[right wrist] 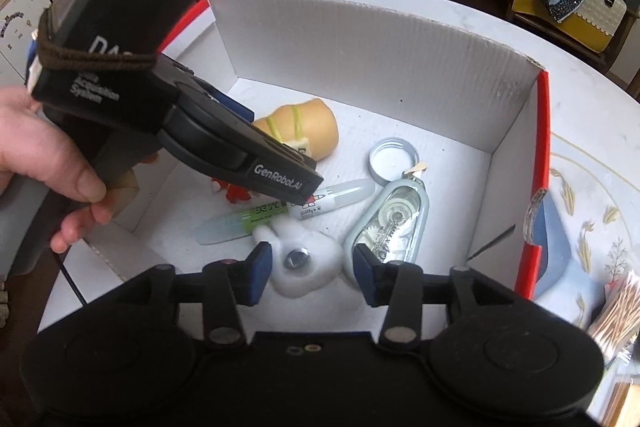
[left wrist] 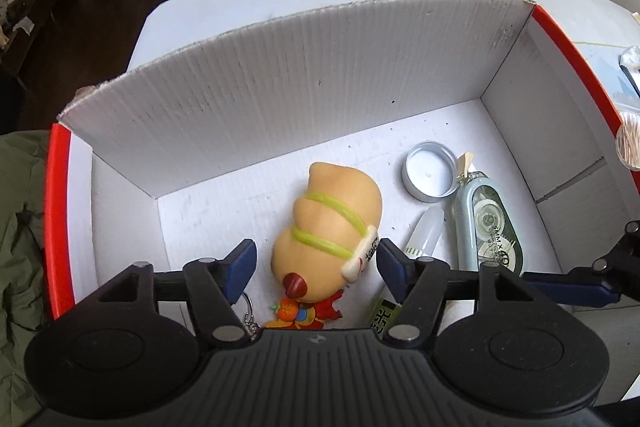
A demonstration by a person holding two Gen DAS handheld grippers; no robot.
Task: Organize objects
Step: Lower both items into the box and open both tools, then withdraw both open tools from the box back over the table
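Hovering hand-held grippers (left wrist: 316, 261) over box (left wrist: 280, 67)

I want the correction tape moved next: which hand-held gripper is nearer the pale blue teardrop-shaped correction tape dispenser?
Right. The right hand-held gripper has one fingertip beside the pale blue teardrop-shaped correction tape dispenser; the left hand-held gripper straddles the tan gourd-shaped toy, further off.
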